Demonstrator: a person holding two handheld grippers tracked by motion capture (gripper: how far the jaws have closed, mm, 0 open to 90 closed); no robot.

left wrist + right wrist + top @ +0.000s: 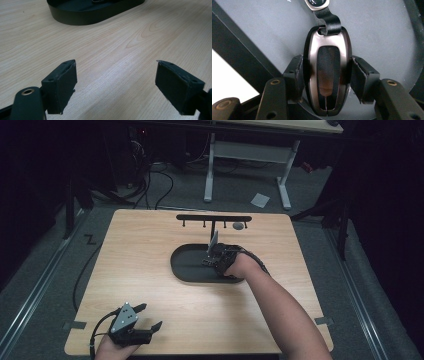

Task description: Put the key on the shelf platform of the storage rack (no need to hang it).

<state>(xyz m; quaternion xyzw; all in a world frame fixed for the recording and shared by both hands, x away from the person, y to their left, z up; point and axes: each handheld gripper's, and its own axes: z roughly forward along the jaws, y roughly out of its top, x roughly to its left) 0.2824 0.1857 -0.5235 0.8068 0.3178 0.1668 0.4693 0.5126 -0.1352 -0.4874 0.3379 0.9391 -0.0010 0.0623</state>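
A key fob (pixel 328 62) with a silver frame, a black leather inlay and a black strap sits between the jaws of my right gripper (pixel 325 76), which is shut on its two sides. It hangs over the floor of a black oval tray (pixel 377 30). In the high view the right gripper (pixel 216 258) is over the right half of the tray (pixel 184 269). Near the table's front left corner, my left gripper (pixel 151 315) is open with nothing in it. Its jaws (pixel 116 85) stand wide apart over bare wood.
Behind the tray stands a black T-shaped rack (pixel 214 218) with several small hooks, and a grey round item (pixel 238 226) hangs near its right end. The wooden table (pixel 150 245) is bare on the left and front. The tray's edge (pixel 82 18) lies ahead of the left gripper.
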